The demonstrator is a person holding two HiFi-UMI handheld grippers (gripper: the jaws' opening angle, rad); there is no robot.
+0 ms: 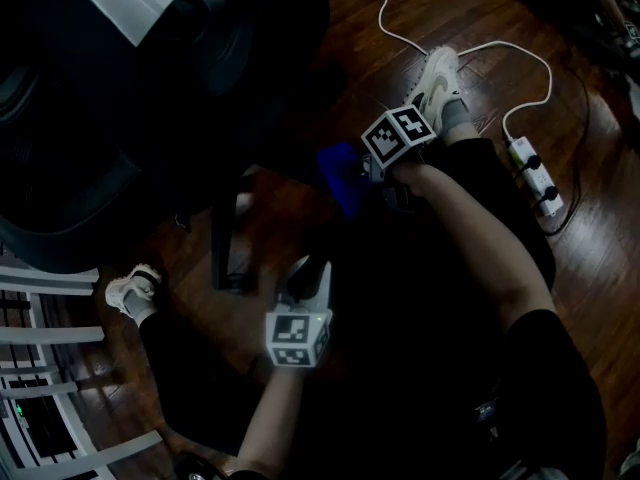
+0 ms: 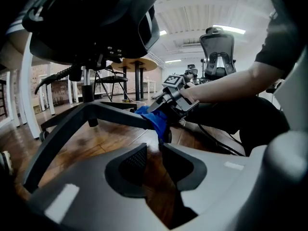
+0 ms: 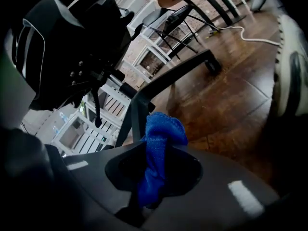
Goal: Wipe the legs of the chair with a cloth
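A black office chair [image 1: 120, 118] stands on its star base. In the left gripper view one leg [image 2: 120, 113] runs from the hub to the right. My right gripper [image 2: 168, 105] presses a blue cloth [image 2: 154, 120] against that leg's outer end. The right gripper [image 3: 154, 150] is shut on the cloth [image 3: 161, 138], which bunches up beyond its jaws, with a leg [image 3: 168, 81] just behind. In the head view the cloth [image 1: 340, 176] shows left of the right gripper [image 1: 368, 173]. My left gripper [image 1: 308, 273] hovers low near another leg [image 1: 225, 238], its jaws [image 2: 155, 150] a narrow gap apart with nothing between them.
A white power strip [image 1: 535, 180] and its cable [image 1: 400, 33] lie on the wooden floor at the right. The person's shoes [image 1: 440, 83] [image 1: 135, 290] flank the chair base. White slatted furniture [image 1: 50, 368] stands at the lower left. Tables and another chair [image 2: 217, 52] stand farther off.
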